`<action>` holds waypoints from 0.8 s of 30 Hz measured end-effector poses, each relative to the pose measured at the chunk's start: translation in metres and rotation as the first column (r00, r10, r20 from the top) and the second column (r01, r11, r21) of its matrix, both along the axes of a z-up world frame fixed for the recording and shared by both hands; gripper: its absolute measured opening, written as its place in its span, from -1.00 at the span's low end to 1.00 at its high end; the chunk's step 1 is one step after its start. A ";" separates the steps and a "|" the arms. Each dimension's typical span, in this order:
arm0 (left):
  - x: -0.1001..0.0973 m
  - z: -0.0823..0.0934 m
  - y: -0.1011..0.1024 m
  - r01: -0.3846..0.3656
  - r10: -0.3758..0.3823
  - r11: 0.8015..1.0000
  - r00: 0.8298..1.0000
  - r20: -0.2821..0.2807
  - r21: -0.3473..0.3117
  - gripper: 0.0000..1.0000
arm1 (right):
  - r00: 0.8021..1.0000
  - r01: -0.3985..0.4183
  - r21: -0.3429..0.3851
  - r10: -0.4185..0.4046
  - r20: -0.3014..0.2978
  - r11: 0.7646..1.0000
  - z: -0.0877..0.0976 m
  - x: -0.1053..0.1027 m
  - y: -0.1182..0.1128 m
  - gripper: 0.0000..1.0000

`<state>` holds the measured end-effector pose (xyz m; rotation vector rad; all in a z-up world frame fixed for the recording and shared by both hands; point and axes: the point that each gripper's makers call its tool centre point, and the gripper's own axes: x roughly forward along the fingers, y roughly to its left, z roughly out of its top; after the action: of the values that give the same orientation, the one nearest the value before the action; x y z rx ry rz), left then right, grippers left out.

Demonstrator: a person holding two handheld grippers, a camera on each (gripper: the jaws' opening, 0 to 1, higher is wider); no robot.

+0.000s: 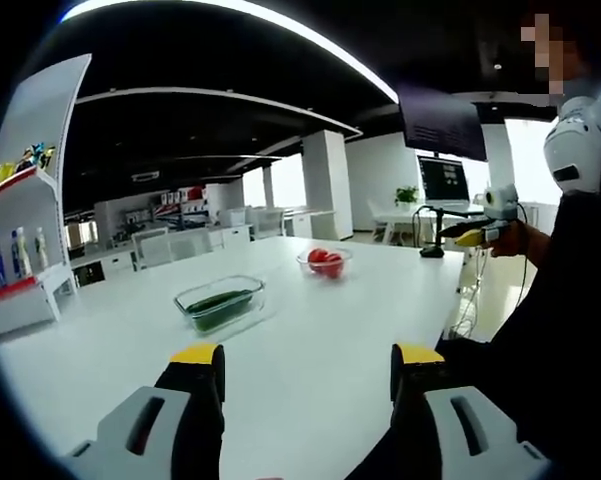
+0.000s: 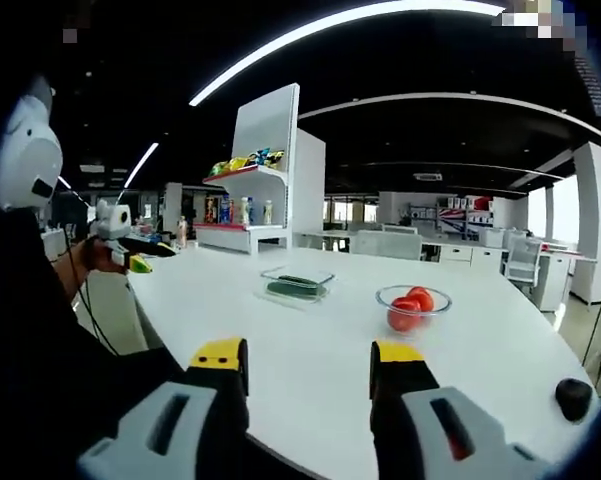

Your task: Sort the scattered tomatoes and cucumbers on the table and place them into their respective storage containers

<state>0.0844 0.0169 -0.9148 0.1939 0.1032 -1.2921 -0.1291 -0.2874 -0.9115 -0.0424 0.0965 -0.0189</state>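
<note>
Cucumbers [image 1: 220, 303] lie lengthwise along their rectangular container [image 1: 248, 287]; both grippers' fingers spread, holding nothing.

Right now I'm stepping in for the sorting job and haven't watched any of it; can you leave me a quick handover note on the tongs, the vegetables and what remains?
Left tongs: open, empty, held above the near edge of the white table.
Right tongs: open, empty, also at the table edge.
Cucumbers lie in the rectangular glass container.
Tomatoes sit in the round glass bowl, further along the table.
Done: I see no loose vegetables on the tabletop, so the sorting looks finished.
Left: probably nothing; check the table parts hidden behind the tongs. A small dark object sits near the table's far edge.
</note>
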 end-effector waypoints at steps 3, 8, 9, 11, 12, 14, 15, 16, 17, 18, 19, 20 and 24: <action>0.000 -0.001 -0.001 0.004 -0.004 1.000 1.000 0.005 0.005 0.32 | 1.000 0.004 -0.006 -0.004 -0.005 1.000 0.000 -0.001 -0.001 -0.07; -0.003 0.003 -0.005 0.020 -0.020 1.000 1.000 0.012 -0.004 0.32 | 1.000 0.009 -0.021 -0.008 0.008 1.000 0.009 -0.002 -0.001 -0.07; -0.003 0.003 -0.005 0.021 -0.020 1.000 1.000 0.012 -0.006 0.32 | 1.000 0.011 -0.022 -0.010 0.008 1.000 0.009 -0.002 -0.002 -0.08; -0.003 0.001 -0.006 0.019 -0.019 1.000 1.000 0.009 -0.007 0.32 | 1.000 0.015 -0.023 -0.015 0.006 1.000 0.008 -0.002 -0.003 -0.08; -0.003 0.000 -0.006 0.018 -0.018 1.000 1.000 0.007 -0.004 0.32 | 1.000 0.016 -0.021 -0.016 0.005 1.000 0.006 -0.002 -0.004 -0.09; -0.003 -0.004 -0.006 0.017 -0.017 1.000 1.000 0.004 0.006 0.32 | 1.000 0.015 -0.017 -0.015 -0.002 1.000 0.004 -0.001 -0.003 -0.09; -0.003 -0.005 -0.006 0.017 -0.017 1.000 1.000 0.003 0.008 0.32 | 1.000 0.013 -0.018 -0.013 -0.003 1.000 0.003 -0.001 -0.003 -0.09; -0.004 -0.005 -0.005 0.019 -0.019 1.000 1.000 0.003 0.008 0.32 | 1.000 0.011 -0.018 -0.011 -0.004 1.000 0.002 -0.001 -0.003 -0.10; -0.004 -0.004 -0.005 0.019 -0.019 1.000 1.000 0.001 0.006 0.32 | 1.000 0.012 -0.015 -0.012 -0.005 1.000 0.002 0.000 -0.003 -0.10; -0.004 -0.004 -0.005 0.019 -0.019 1.000 1.000 0.000 0.005 0.32 | 1.000 0.014 -0.013 -0.014 -0.005 1.000 0.001 0.000 -0.004 -0.10; -0.003 -0.004 -0.004 0.018 -0.018 1.000 1.000 0.001 0.006 0.32 | 1.000 0.014 -0.011 -0.014 -0.006 1.000 0.001 0.000 -0.004 -0.10; -0.003 -0.004 -0.004 0.017 -0.017 1.000 1.000 0.002 0.007 0.32 | 1.000 0.013 -0.010 -0.013 -0.006 1.000 0.001 0.001 -0.004 -0.11; 0.000 -0.004 -0.006 0.014 -0.014 1.000 1.000 -0.001 0.007 0.31 | 1.000 0.011 -0.007 -0.011 -0.008 1.000 0.000 0.002 -0.003 -0.11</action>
<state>0.0841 0.0114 -0.9186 0.1999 0.1072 -1.3058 -0.1273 -0.2907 -0.9117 -0.0494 0.1046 -0.0301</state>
